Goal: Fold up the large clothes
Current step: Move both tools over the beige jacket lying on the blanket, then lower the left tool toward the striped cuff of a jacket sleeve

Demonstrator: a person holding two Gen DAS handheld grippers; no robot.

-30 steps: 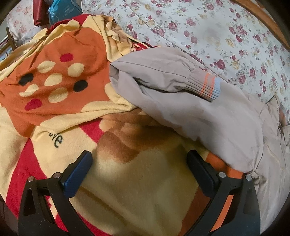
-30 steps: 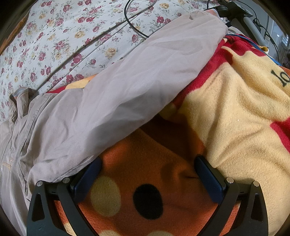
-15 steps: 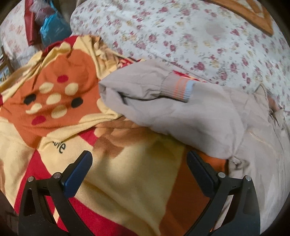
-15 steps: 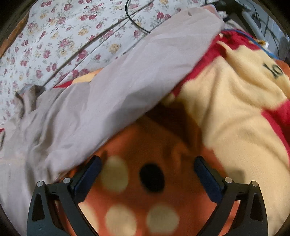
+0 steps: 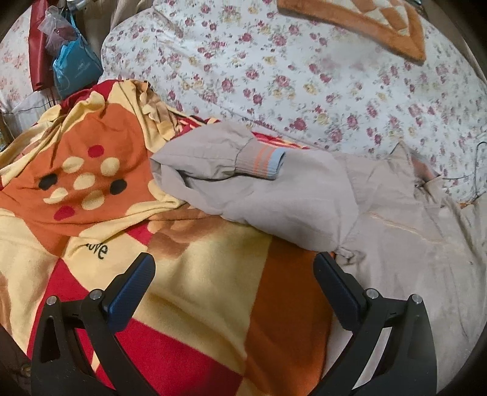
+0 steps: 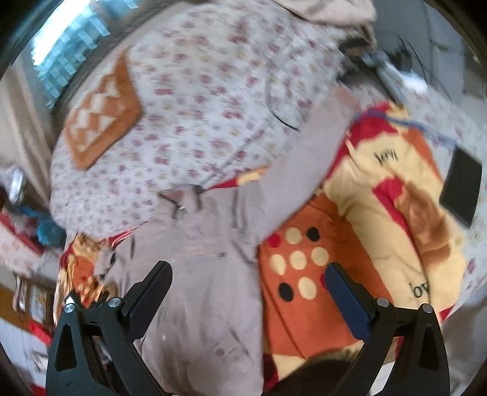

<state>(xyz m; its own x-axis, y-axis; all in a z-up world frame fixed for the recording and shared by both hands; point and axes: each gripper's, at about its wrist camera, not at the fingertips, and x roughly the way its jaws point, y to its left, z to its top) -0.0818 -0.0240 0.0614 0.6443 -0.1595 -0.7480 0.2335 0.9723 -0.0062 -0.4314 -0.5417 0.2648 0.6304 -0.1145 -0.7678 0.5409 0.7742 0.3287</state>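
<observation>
1. Left wrist view: the left gripper (image 5: 234, 268) stood with its two fingers spread wide and nothing between them, hanging above a fleece blanket (image 5: 194, 274) patterned in yellow, red and orange.
2. In the same view the beige jacket (image 5: 395, 237) lay on the bed to the right, partly over the blanket. One sleeve (image 5: 213, 155) was folded back across the jacket, its ribbed cuff (image 5: 264, 161) with orange and blue stripes resting on the beige cloth.
3. Behind them spread a floral bedsheet (image 5: 304, 79). An orange cushion (image 5: 365, 21) lay at the top edge, and a blue bag (image 5: 76, 67) hung at the upper left.
4. Right wrist view: the picture was blurred. The right gripper (image 6: 248, 274) also had its fingers wide apart and empty, held well above the bed.
5. There the beige jacket (image 6: 207, 289) lay below and between the fingers, running up the middle of the frame, with its other sleeve (image 6: 307, 152) stretched toward the upper right over the blanket's edge.
6. The blanket (image 6: 365, 213) lay to the right of the jacket, the floral bedsheet (image 6: 197, 106) beyond, and the orange cushion (image 6: 100, 112) at the left on the sheet. A dark flat object (image 6: 461, 189) sat at the right edge; what it was could not be told.
</observation>
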